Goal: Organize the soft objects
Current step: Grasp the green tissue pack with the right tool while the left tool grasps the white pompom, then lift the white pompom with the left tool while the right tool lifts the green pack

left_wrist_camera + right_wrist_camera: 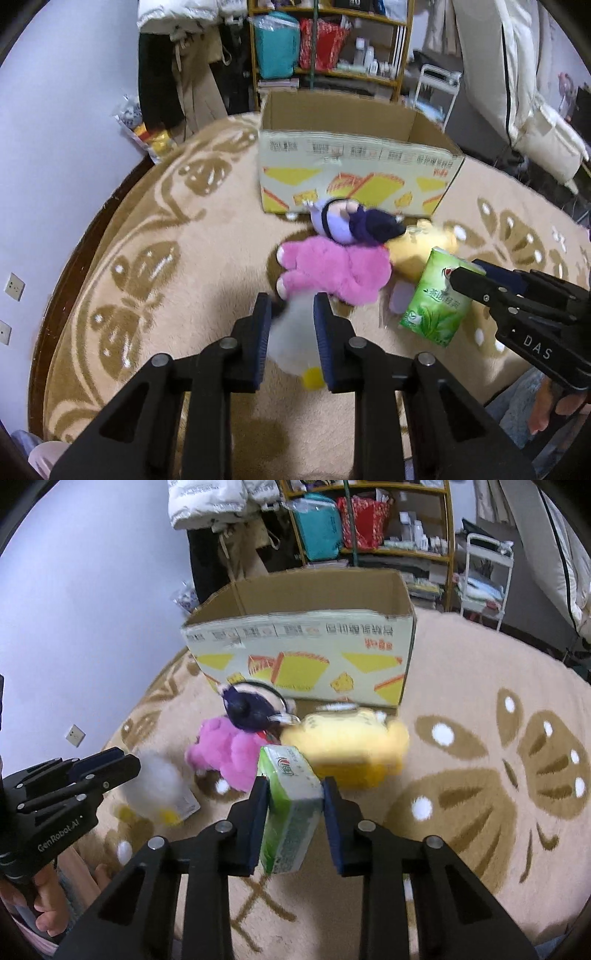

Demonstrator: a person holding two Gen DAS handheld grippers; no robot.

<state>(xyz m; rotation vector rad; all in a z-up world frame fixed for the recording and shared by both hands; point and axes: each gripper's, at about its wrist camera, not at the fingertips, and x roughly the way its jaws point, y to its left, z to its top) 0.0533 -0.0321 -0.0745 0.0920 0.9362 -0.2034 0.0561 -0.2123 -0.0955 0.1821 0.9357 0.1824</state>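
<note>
The left tongs [291, 314] gripped a white plush [291, 339] above the rug [155, 258]. Ahead lay a pink plush [332, 269], a purple doll [351, 221] and a yellow plush [424, 247], near an open box [354, 166]. The right tongs [465, 277] held a green tissue pack [439, 295].

Yellow plush [351, 746] is blurred; box [295, 653] print unreadable.

Room as I see it: beige carpet [207, 236] with brown leaf pattern across the floor; pale lilac wall [62, 122] left, with two socket plates [14, 286] low down; wooden shelf unit [328, 44] far centre, crowded with bags and bottles; hanging clothes [177, 66] beside it; white metal cart [437, 86] far right.
</note>
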